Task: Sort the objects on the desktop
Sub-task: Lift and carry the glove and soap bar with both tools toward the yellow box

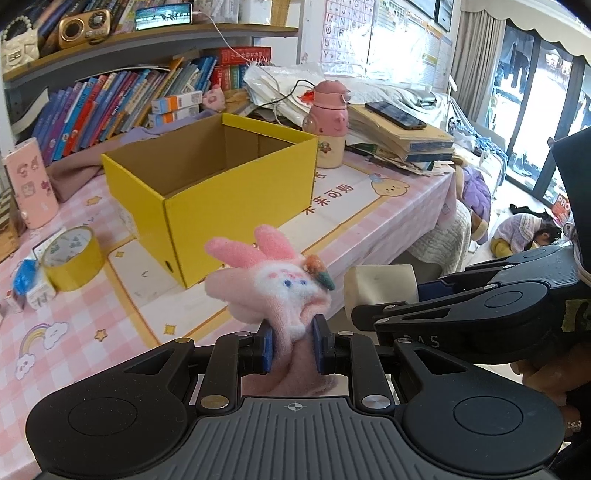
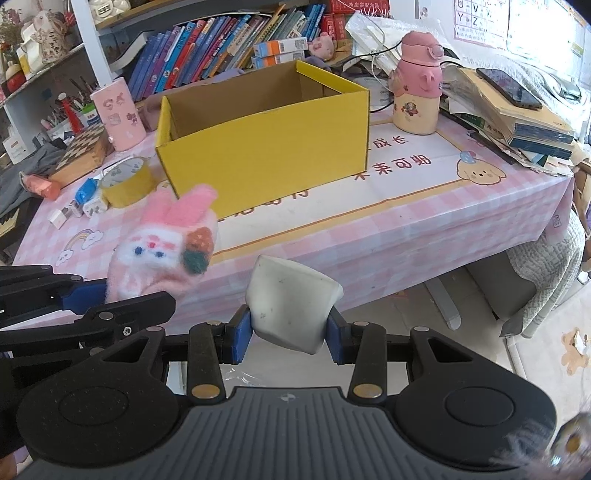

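The left hand-held gripper (image 1: 293, 349) is clenched on a pink bunny plush (image 1: 273, 284), its lower end hidden between the pads; the right hand-held gripper (image 2: 288, 334) grasps a white cup (image 2: 291, 301) before the bench (image 2: 406, 229).

Readable text, operator, for your notes:

- Alphabet chart (image 1: 345, 29) on the wall behind the bench: you can pick out the letters I, J, K, M, N, U, V, Z in its grid. From the right wrist view only its corner (image 2: 476, 18) shows, with U, V, Y, Z.
- Tablecloth (image 1: 332, 199) on the bench: large orange Chinese characters printed across it, upside down to you; "未来可期" reads, with "成长" on the line beyond (image 2: 388, 142).
- Right gripper body (image 1: 428, 341): pale letters "AS", the rest hidden.
- Red sign (image 1: 563, 208) on the floor by the window: "PRO", cut off.
- Book spines and small boxes on the shelf: print too small to read.
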`<action>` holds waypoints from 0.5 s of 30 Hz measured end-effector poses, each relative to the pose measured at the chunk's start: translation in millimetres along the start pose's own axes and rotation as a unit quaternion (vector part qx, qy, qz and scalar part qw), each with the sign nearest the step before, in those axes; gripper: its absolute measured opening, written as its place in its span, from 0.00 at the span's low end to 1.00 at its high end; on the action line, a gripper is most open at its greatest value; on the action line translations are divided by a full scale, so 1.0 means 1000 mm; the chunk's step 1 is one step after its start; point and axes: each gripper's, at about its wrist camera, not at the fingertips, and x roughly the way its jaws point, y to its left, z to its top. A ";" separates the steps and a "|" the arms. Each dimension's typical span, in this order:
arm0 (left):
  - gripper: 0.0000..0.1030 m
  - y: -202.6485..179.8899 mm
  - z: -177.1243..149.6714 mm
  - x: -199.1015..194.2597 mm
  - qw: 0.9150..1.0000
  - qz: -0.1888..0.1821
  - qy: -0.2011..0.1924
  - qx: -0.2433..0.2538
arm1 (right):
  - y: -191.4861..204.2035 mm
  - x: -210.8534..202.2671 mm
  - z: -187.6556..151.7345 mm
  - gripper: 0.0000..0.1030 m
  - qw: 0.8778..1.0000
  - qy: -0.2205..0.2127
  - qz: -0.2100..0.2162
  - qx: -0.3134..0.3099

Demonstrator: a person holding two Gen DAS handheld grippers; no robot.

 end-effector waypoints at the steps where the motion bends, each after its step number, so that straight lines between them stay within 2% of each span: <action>1: 0.19 -0.002 0.002 0.003 1.000 0.000 0.001 -0.001 | -0.003 0.001 0.001 0.38 1.000 0.002 0.000 -0.001; 8: 0.19 -0.012 0.017 0.018 1.000 0.008 -0.005 -0.013 | -0.022 0.013 0.016 0.37 1.000 0.008 0.007 -0.017; 15: 0.19 -0.020 0.040 0.022 0.999 0.032 -0.020 -0.031 | -0.038 0.019 0.040 0.37 0.998 -0.009 0.027 -0.052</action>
